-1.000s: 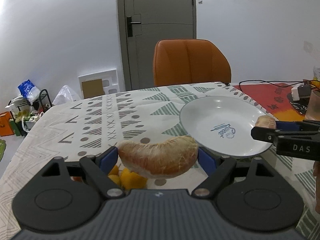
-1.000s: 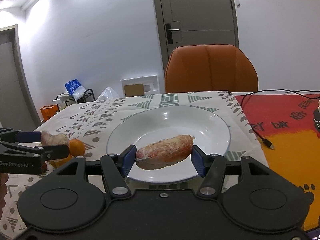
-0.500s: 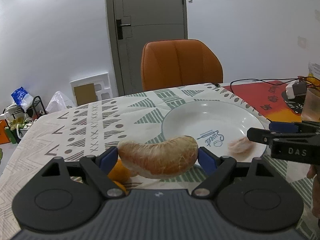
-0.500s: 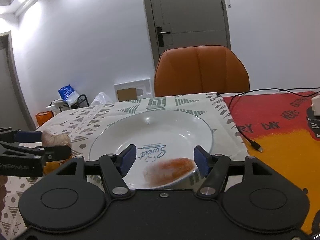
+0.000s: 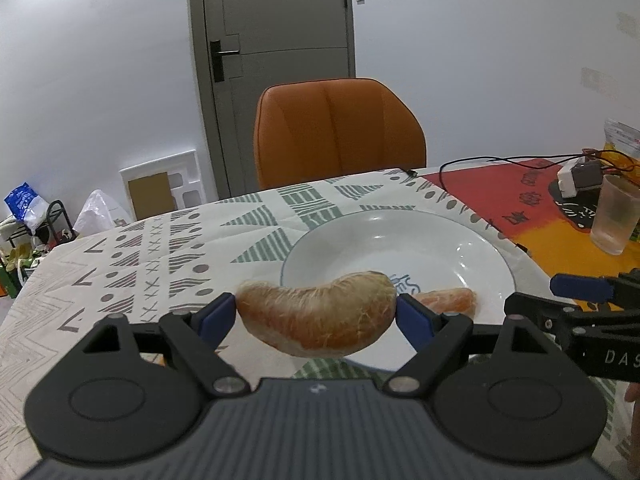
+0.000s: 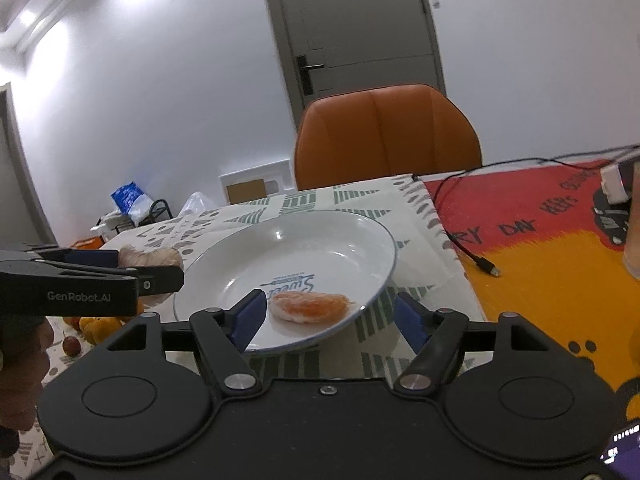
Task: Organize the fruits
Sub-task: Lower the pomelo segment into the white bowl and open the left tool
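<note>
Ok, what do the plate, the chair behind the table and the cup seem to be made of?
Plate: looks like glazed ceramic; glossy white with light glints, thin blue rim, printed lettering.
Chair: orange leather or faux leather, smooth with stitched panels; which one I cannot tell.
Cup: cloudy translucent, probably plastic, possibly frosted glass.

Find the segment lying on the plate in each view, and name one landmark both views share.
Left wrist view: the loose segment lies on the plate's near side, right of centre, partly behind the left tongs' right finger.
Right wrist view: lower centre, between the open right tongs.
Shared landmark: the orange chair.
</note>
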The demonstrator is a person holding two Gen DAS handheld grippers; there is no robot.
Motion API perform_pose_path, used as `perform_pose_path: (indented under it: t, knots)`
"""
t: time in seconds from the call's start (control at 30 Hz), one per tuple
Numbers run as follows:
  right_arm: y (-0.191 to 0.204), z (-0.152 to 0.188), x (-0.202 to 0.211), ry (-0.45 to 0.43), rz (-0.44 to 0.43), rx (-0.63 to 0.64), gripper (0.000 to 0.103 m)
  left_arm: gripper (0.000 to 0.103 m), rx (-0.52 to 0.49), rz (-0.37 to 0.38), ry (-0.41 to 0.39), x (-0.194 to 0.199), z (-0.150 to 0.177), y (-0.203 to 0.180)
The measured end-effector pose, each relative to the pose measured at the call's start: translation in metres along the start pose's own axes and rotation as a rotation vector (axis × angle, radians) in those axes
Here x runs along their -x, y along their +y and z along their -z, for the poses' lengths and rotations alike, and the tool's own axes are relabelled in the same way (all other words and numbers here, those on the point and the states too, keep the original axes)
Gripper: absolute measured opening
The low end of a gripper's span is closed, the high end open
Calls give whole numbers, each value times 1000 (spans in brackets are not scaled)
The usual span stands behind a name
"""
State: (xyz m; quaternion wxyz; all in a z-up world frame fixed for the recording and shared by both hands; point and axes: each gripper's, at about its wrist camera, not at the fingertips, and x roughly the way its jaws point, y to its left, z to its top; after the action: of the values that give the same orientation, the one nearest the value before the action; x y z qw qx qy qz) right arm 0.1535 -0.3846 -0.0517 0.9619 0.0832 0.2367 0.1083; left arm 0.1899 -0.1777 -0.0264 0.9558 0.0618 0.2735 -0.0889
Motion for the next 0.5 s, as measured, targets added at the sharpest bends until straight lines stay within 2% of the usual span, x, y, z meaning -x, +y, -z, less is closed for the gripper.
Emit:
perform_pose_path:
  t: [0.23,0.37,0.5]
  knots:
    - [-8,2,6,-7,15,-30,71,86,-9,19,-5,-7,-6,-9]
    - [-15,3,8,-13,25,-62,77,86,-4,27,5,-12,-9,-12]
    - [-18,5,7,1,20,-91,90,86,-10,16,-4,-9,-7,-11]
